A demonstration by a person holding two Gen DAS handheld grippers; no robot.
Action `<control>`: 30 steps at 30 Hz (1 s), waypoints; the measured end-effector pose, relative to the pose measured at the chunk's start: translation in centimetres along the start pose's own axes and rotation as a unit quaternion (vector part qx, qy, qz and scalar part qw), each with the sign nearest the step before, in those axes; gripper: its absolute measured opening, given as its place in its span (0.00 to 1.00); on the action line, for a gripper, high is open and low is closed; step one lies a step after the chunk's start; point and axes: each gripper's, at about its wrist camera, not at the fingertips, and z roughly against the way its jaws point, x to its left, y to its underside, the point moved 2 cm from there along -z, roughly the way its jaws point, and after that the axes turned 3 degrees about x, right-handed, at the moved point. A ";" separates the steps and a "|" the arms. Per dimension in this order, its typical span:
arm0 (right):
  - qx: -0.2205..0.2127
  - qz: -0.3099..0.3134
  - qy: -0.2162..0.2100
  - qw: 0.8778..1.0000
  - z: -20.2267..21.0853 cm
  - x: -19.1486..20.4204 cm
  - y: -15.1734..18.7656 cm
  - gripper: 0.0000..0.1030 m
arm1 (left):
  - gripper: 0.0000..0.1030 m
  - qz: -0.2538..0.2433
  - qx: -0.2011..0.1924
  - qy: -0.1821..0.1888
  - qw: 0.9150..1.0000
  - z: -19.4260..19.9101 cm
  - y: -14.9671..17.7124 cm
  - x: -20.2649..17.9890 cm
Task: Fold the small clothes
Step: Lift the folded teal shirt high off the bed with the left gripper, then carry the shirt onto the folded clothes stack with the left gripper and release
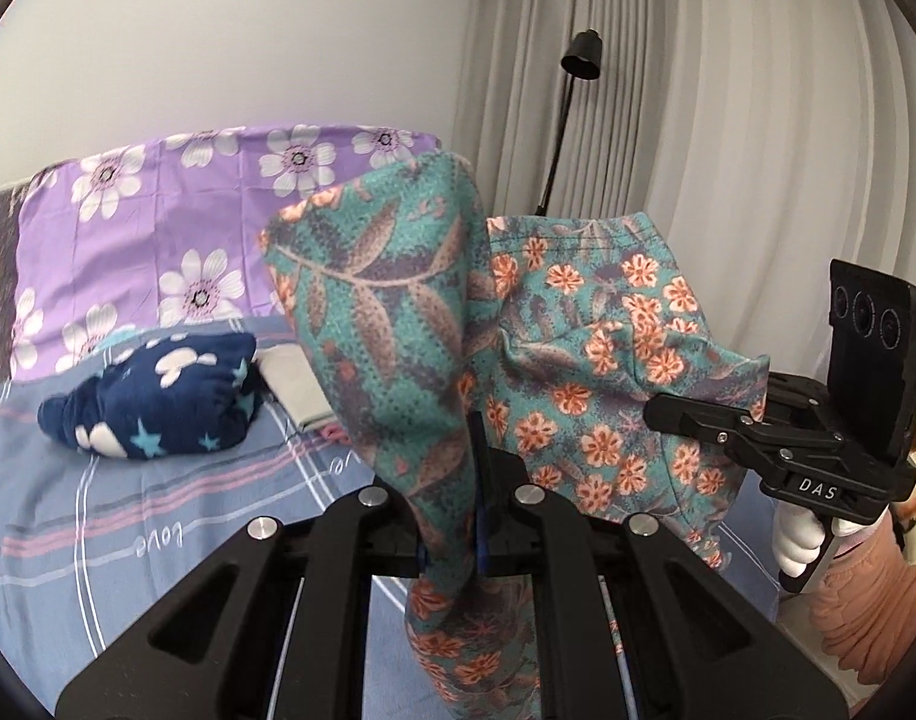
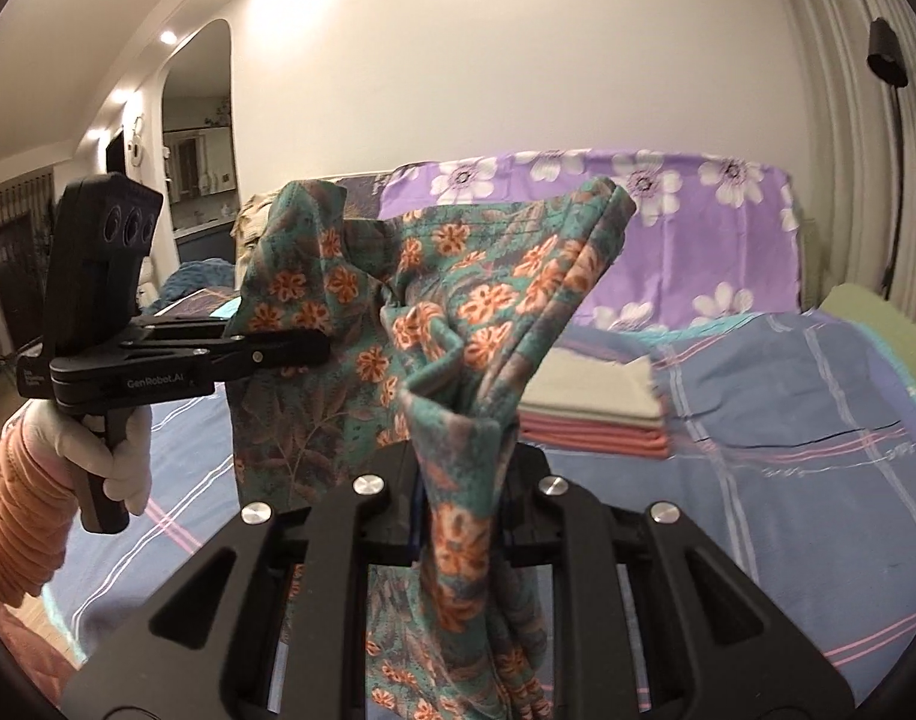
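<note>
Floral garment [image 1: 398, 312] between "DAS" right gripper [image 1: 667, 408] and "GenRobot.AI" left gripper [image 2: 314, 354]

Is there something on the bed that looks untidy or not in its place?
Yes: the navy star-print garment lies crumpled in a heap on the bed, beside the neatly folded stack. Nothing looks spilled or damaged.

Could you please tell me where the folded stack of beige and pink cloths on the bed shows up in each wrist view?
Left wrist view: folded stack at centre-left, mostly hidden behind the floral garment.
Right wrist view: folded stack right of centre, beside the floral garment.
Shared landmark: purple flowered sheet behind.
</note>
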 end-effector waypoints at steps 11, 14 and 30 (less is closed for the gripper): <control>-0.028 -0.002 0.039 0.999 -1.6 -4.4 -4.6 0.17 | 0.10 -0.048 0.002 -0.026 0.999 -4.0 -7.0 0.2; -0.027 -0.013 0.049 0.998 -3.2 -6.4 -6.3 0.17 | 0.10 -0.063 0.001 -0.040 0.997 -5.3 -9.2 0.2; -0.046 -0.033 0.121 0.991 -13.4 -13.7 -15.2 0.17 | 0.10 -0.093 -0.001 -0.142 0.985 -13.3 -19.3 4.2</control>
